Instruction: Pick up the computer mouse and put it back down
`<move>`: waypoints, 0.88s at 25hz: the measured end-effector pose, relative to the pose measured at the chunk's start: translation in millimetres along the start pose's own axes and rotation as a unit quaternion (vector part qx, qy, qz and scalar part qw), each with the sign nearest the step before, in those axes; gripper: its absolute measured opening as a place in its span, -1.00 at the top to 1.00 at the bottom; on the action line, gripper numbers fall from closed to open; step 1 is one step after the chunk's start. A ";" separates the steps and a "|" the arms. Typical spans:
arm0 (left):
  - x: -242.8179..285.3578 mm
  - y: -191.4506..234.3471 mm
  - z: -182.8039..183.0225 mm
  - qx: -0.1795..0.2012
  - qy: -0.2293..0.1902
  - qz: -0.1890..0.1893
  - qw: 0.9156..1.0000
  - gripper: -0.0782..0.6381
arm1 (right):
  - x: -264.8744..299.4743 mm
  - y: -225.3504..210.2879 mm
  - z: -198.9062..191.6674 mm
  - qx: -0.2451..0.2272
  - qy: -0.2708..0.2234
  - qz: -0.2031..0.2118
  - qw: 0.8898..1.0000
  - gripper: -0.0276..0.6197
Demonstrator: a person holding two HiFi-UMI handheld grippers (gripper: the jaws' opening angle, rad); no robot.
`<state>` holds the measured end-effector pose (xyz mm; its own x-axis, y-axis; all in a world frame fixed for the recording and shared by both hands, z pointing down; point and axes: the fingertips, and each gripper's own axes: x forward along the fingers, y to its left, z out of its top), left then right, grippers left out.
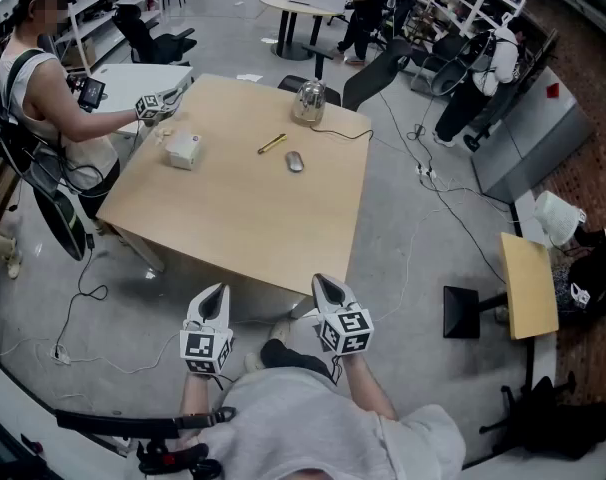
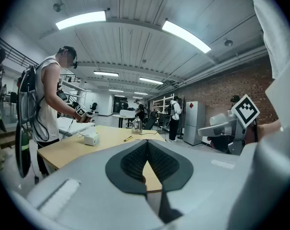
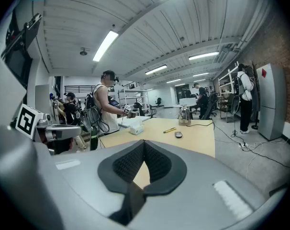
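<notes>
The grey computer mouse (image 1: 295, 161) lies on the far half of the wooden table (image 1: 233, 218), to the right of a yellow pen (image 1: 272, 144). In the right gripper view the mouse (image 3: 178, 134) is small and far ahead. Both grippers hover off the table, just short of its near edge. My left gripper (image 1: 219, 290) is shut with nothing in it, its pads meeting (image 2: 146, 142). My right gripper (image 1: 323, 283) is also shut and empty (image 3: 144, 142). The mouse does not show in the left gripper view.
A white box (image 1: 183, 150) and a metal kettle (image 1: 309, 101) with a black cord stand on the table. Another person (image 1: 43, 88) holds a gripper at the table's far left corner. Chairs, cables on the floor and a small side table (image 1: 528, 286) surround it.
</notes>
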<state>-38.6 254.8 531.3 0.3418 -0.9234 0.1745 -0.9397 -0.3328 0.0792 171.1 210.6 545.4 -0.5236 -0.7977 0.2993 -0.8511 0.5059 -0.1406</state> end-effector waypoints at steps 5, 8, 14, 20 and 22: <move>1.2 0.0 1.3 0.000 -0.003 0.001 1.000 0.73 | -0.8 -2.4 2.2 0.013 -0.009 0.005 1.000 0.90; 0.6 2.4 0.8 0.000 -0.004 0.005 1.000 0.73 | 2.4 -2.2 2.0 0.015 -0.009 0.007 1.000 0.90; -8.1 11.6 -6.1 -0.004 -0.004 0.019 1.000 0.73 | 10.5 8.6 -5.1 0.010 0.000 0.019 1.000 0.90; -10.3 22.1 -9.3 -0.010 -0.004 0.041 0.999 0.73 | 23.5 13.3 -6.8 0.007 0.006 0.037 0.999 0.90; -10.5 24.1 -7.8 -0.011 -0.001 0.046 0.999 0.73 | 26.2 12.9 -3.0 0.006 0.006 0.040 0.999 0.90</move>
<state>-64.7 258.0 539.0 0.2538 -0.9504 0.1800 -0.9666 -0.2423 0.0839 146.6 197.2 554.3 -0.5898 -0.7505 0.2979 -0.8067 0.5640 -0.1764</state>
